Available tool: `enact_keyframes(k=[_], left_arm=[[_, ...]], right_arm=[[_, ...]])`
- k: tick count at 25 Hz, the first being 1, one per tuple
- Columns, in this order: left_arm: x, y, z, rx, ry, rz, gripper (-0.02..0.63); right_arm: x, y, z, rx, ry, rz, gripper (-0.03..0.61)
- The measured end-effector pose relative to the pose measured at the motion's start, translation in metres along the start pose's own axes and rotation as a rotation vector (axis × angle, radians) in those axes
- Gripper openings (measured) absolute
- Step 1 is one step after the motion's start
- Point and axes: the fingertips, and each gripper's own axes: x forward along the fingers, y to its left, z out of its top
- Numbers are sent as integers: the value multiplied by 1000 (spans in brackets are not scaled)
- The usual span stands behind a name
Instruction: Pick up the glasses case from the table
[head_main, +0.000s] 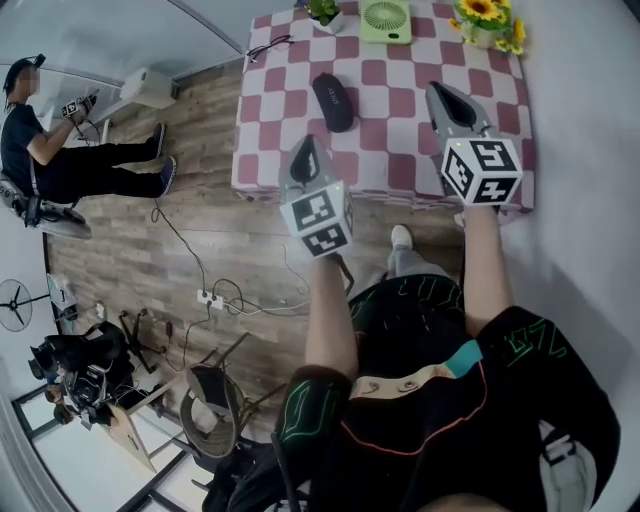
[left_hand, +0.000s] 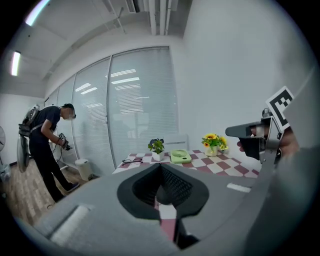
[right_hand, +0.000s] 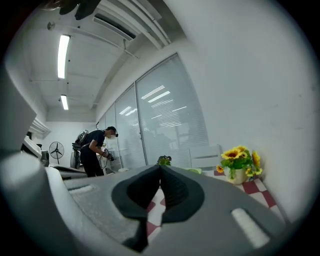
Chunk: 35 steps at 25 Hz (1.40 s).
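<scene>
The black glasses case (head_main: 333, 102) lies flat on the checked table (head_main: 400, 150), about halfway between the near edge and the far edge, a little left of the middle. Nothing touches it. The left gripper (head_main: 308, 152) hangs over the near edge, close to the case, with its jaws pressed together and nothing in them. The right gripper (head_main: 441, 97) is over the table nearer the right edge, its jaws closed tight and empty too. A green fan (head_main: 385, 20), sunflowers (head_main: 487, 20) and a small plant (head_main: 323, 10) sit along the far edge, and a pair of glasses (head_main: 270, 46) lies by the far left corner.
</scene>
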Motion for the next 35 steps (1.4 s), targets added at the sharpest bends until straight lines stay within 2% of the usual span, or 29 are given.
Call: enact_keyframes(k=[6, 11, 19, 29, 35], left_arm=[[9, 21, 24, -1, -30, 45, 9], [26, 24, 28, 5, -29, 42, 9], [67, 38, 12, -20, 5, 22, 9], [109, 80, -19, -71, 99, 32, 9], [124, 90, -40, -105, 140, 25, 9]], right_arm=[[26, 18, 25, -32, -25, 73, 3], [43, 12, 26, -34, -12, 74, 3], [87, 11, 7, -30, 50, 75, 3], [154, 44, -24, -40, 163, 131, 3], [178, 65, -55, -57, 268, 184, 3]])
